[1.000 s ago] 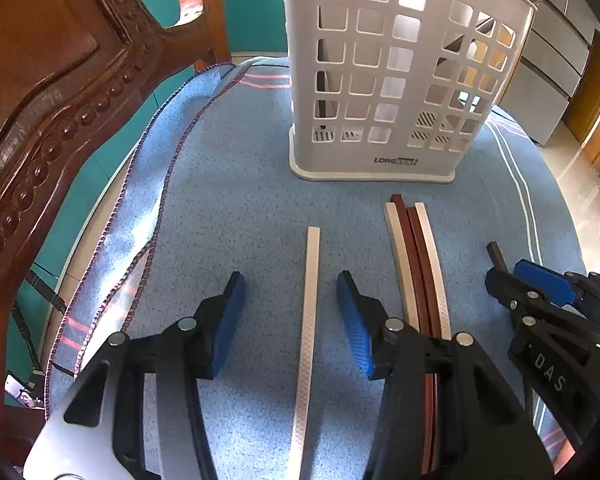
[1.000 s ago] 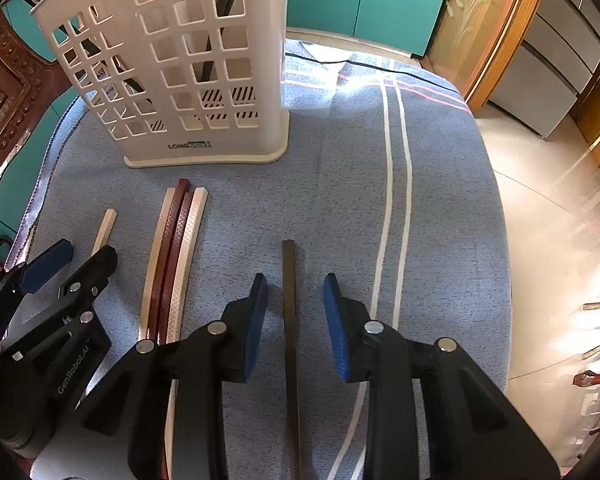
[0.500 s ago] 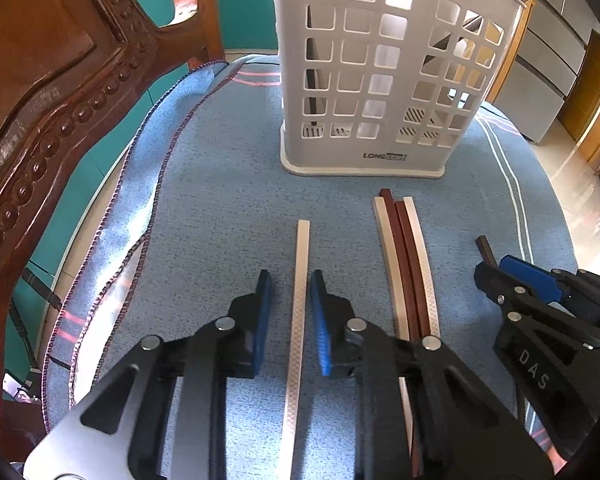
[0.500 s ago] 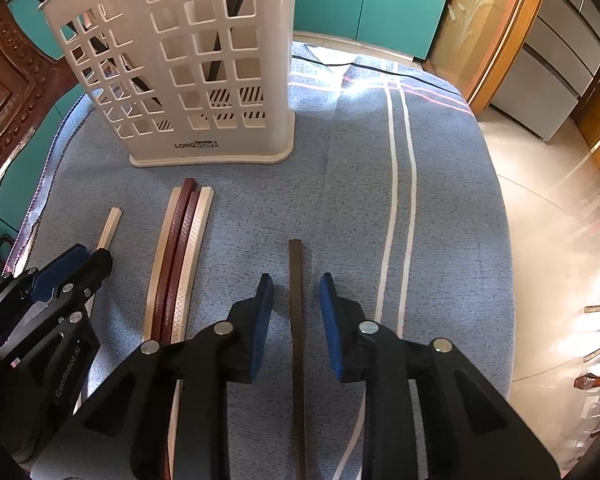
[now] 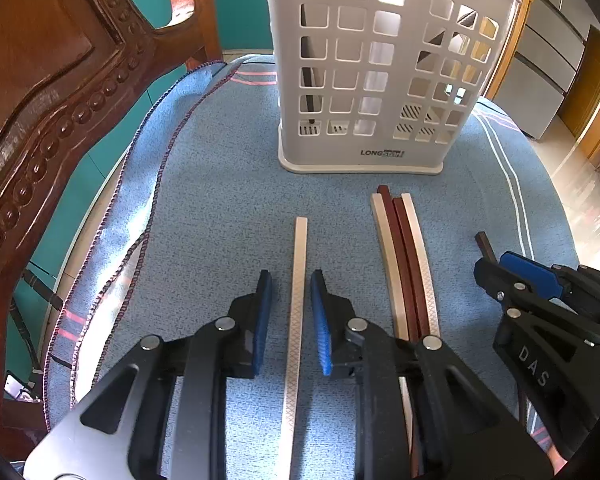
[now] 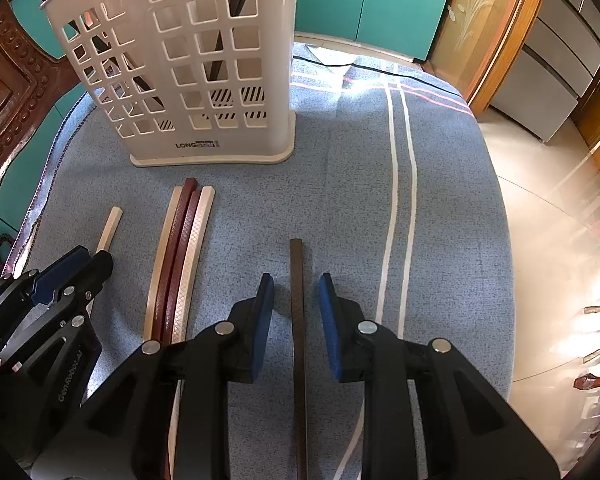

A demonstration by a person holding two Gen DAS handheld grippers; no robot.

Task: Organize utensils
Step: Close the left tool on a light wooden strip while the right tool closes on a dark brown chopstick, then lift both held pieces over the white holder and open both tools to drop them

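Both pairs of tongs have been narrowed since a second ago, when the pads stood wide of the sticks; half a second ago they were already drawn in, and now a little more gap is seen again on each side.

A pale chopstick (image 5: 298, 280) is straddled by the left gripper (image 5: 291, 316). Its long axis runs straight along the fingers, pointing away toward the white slotted basket (image 5: 380, 80). The jaws are partly open: a strip of blue cloth (image 5: 220, 200) is visible between each blue pad and the stick, so no grip is judged to be made yet.

A dark chopstick (image 6: 297, 300) is framed in the same way by the right gripper (image 6: 296, 316), lengthwise between the pads, with clear gaps on both sides. That stick is likewise not gripped.

Between the two grippers a bundle of four sticks (image 5: 404, 260), two pale and two reddish-brown, is laid side by side, untouched, nearer the basket's foot.

Each stick is centred under its own gripper, so neither hand needs to reach across. What is called for next, it is judged, is a plain closing across the thin width. Thin dark utensils can already be seen standing inside the basket in the right wrist view.
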